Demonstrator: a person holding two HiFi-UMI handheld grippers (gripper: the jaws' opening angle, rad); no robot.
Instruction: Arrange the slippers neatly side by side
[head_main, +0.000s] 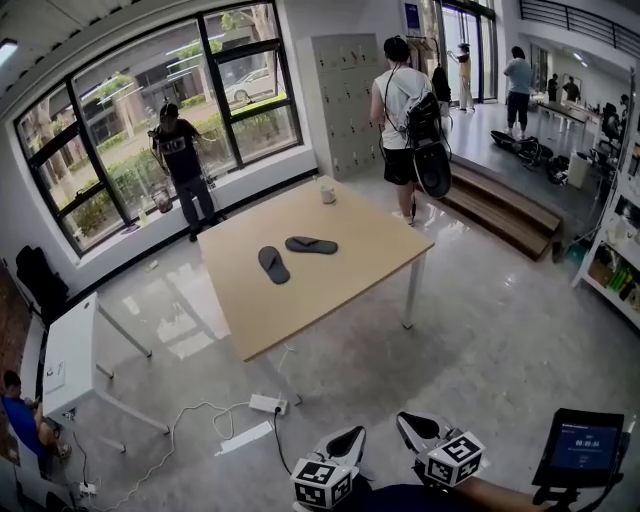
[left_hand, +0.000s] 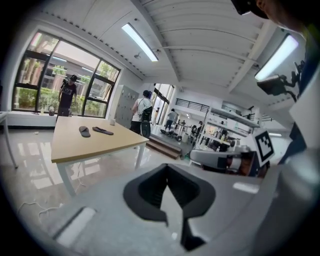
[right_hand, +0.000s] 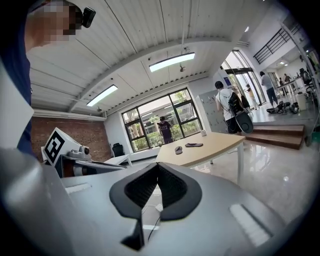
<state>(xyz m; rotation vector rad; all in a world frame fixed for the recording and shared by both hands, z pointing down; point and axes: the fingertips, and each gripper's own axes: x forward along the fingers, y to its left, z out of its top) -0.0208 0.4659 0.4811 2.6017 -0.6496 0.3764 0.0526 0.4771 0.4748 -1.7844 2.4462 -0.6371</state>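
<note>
Two dark slippers lie apart on the wooden table (head_main: 330, 290). One slipper (head_main: 273, 264) points toward me; the other (head_main: 311, 244) lies crosswise behind it, at an angle to the first. Both grippers hang low near my body, well short of the table. My left gripper (head_main: 356, 434) and right gripper (head_main: 403, 420) are shut and empty. In the left gripper view the closed left gripper (left_hand: 167, 171) faces the table, with the slippers (left_hand: 84, 131) (left_hand: 102, 130) far off. From the right gripper (right_hand: 158, 168), the slippers (right_hand: 178, 149) (right_hand: 194, 145) look small on the tabletop.
A white cup (head_main: 328, 194) stands near the table's far edge. On the floor lie a power strip (head_main: 267, 403) and its cable. A white desk (head_main: 70, 355) is at left, steps (head_main: 505, 210) at back right. One person (head_main: 185, 165) is at the window, another (head_main: 405, 110) beyond the table.
</note>
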